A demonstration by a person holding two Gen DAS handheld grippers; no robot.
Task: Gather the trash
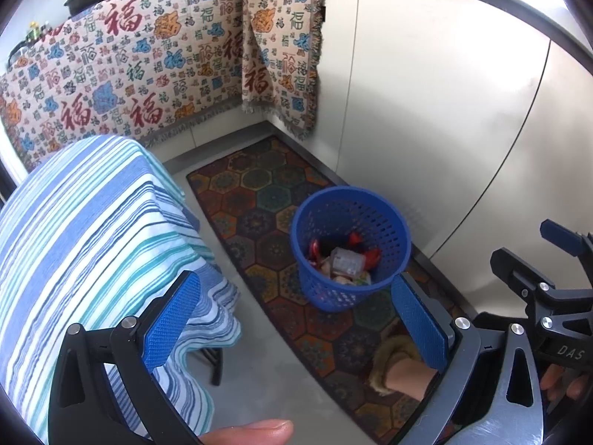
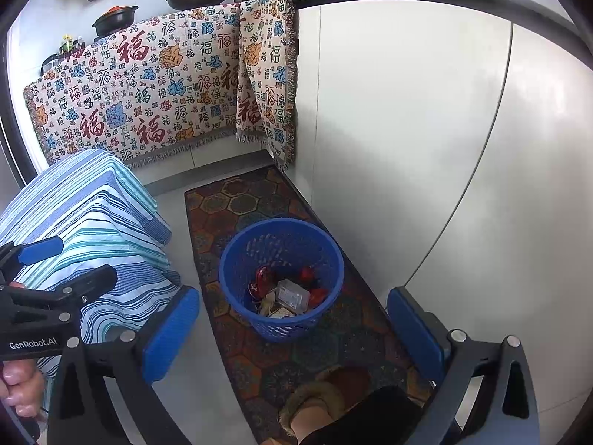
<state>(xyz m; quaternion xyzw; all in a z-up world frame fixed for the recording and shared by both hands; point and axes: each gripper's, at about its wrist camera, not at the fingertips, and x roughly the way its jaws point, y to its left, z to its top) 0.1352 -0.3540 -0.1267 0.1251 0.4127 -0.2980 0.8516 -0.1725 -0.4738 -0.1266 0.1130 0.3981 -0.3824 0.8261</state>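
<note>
A blue perforated trash basket (image 1: 348, 244) stands on a patterned rug; it also shows in the right wrist view (image 2: 281, 278). Inside lie trash pieces: a clear plastic box (image 1: 346, 261), red wrappers (image 1: 365, 250) and pale scraps (image 2: 276, 306). My left gripper (image 1: 296, 319) is open and empty, held above the floor just in front of the basket. My right gripper (image 2: 292, 328) is open and empty, held above the basket's near side. Each gripper shows at the edge of the other's view.
A table under a blue striped cloth (image 1: 85, 241) stands to the left. A patterned rug (image 2: 237, 200) runs along white cabinet doors (image 2: 407, 129) on the right. A printed blanket (image 1: 141, 63) drapes a counter behind. My slippered foot (image 2: 318, 404) stands on the rug.
</note>
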